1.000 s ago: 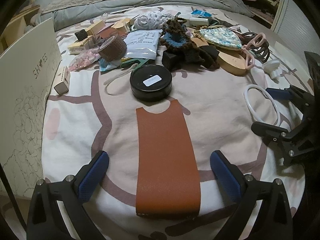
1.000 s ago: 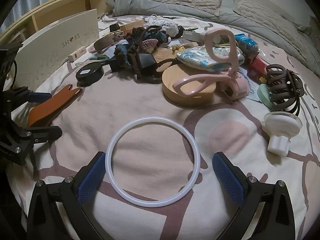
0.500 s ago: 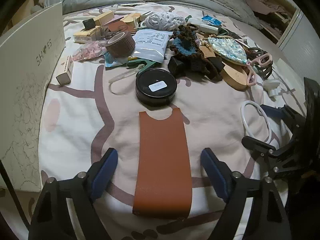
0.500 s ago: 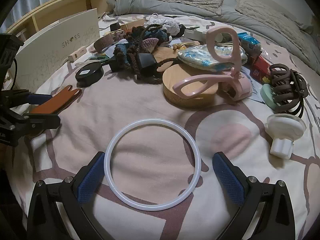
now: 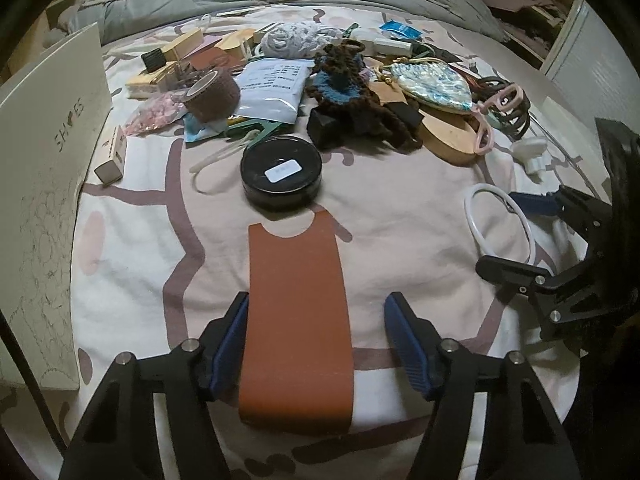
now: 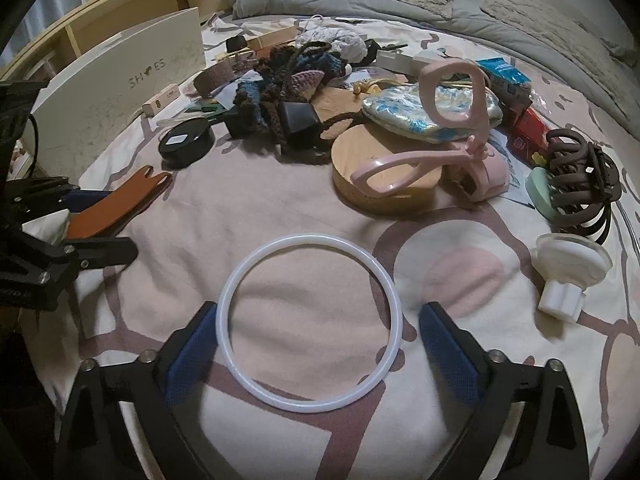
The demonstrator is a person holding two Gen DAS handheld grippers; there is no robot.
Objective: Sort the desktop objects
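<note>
A flat brown leather strip (image 5: 297, 320) lies on the patterned bedsheet between the fingers of my left gripper (image 5: 316, 340). The jaws are part closed around it; the left pad (image 5: 232, 338) touches its edge, the right pad is apart. The strip also shows in the right wrist view (image 6: 116, 206). A white ring (image 6: 308, 334) lies on the sheet between the fingers of my right gripper (image 6: 316, 356), which is open; its left pad (image 6: 188, 354) is close to the ring's rim. The ring also shows in the left wrist view (image 5: 500, 226).
A black round tin (image 5: 281, 178) sits just beyond the strip. A heap of items lies further back: brown tape roll (image 5: 212, 94), crocheted yarn (image 5: 352, 88), wooden disc (image 6: 384, 178), pink eyelash curler (image 6: 452, 128), brown hair claw (image 6: 580, 178), white suction cup (image 6: 568, 276). A white shoe box (image 5: 44, 184) stands at the left.
My left gripper has narrowed its jaws around the leather strip and moved forward over it. My right gripper has narrowed slightly around the ring. The objects have not moved.
</note>
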